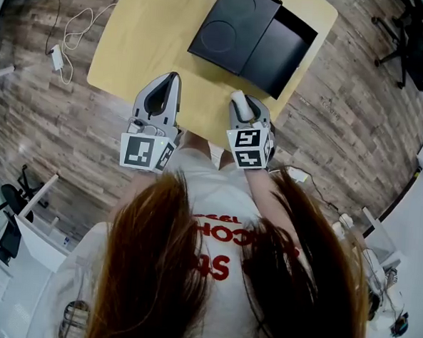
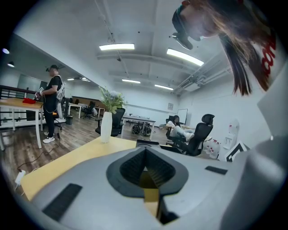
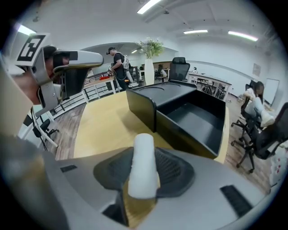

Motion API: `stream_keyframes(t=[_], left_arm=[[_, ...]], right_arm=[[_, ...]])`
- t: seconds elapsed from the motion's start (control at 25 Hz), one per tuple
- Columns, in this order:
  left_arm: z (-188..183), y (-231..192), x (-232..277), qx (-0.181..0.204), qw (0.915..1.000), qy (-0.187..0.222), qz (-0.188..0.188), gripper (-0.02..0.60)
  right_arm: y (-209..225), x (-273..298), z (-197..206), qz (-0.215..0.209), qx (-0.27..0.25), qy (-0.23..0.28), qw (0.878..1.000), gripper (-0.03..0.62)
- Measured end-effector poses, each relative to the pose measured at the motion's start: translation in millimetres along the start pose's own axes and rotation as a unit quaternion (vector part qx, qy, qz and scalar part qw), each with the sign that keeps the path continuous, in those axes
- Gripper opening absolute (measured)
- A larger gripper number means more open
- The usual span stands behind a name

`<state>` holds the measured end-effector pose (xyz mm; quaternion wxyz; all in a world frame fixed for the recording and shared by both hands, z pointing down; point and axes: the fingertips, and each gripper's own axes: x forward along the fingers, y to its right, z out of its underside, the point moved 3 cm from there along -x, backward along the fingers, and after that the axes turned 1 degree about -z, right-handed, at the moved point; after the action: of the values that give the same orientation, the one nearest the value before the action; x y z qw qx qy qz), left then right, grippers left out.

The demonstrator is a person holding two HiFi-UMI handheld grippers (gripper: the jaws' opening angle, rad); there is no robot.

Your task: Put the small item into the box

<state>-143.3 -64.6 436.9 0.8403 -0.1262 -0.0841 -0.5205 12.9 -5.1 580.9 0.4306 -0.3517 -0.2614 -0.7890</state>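
A white cylinder-shaped small item (image 1: 239, 102) (image 3: 143, 164) stands upright between the jaws of my right gripper (image 1: 242, 106) (image 3: 145, 173), which is shut on it just above the yellow table's (image 1: 148, 39) near edge. The black box (image 1: 284, 53) (image 3: 194, 117) lies ahead at the table's far right, its inside open. Its lid (image 1: 231, 23) rests beside it to the left. My left gripper (image 1: 172, 80) (image 2: 145, 170) hovers to the left of the right one, its jaws closed together with nothing between them.
A white vase with a plant (image 2: 106, 127) (image 3: 149, 71) stands at the table's far end. Cables and a power adapter (image 1: 59, 57) lie on the wooden floor to the left. Office chairs (image 2: 198, 137) and a standing person (image 2: 52, 103) are farther off.
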Motion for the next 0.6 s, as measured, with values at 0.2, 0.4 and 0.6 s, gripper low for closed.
stream_keyframes(t=[0.2, 0.4, 0.6], left_arm=[[-15.5, -2.7, -1.3, 0.007, 0.9998, 0.019, -0.005, 0.006], [-34.3, -3.5, 5.9, 0.015, 0.9989, 0.043, -0.006, 0.006], [-53.4, -4.8, 0.9, 0.021, 0.9978, 0.062, -0.010, 0.006]], right_arm=[[5.0, -13.7, -23.3, -0.003, -0.001, 0.036, 0.999, 0.144], [18.6, -27.9, -57.0, 0.001, -0.014, 0.079, 0.997, 0.144], [27.3, -57.1, -97.2, 0.012, -0.013, 0.147, 0.989, 0.144]])
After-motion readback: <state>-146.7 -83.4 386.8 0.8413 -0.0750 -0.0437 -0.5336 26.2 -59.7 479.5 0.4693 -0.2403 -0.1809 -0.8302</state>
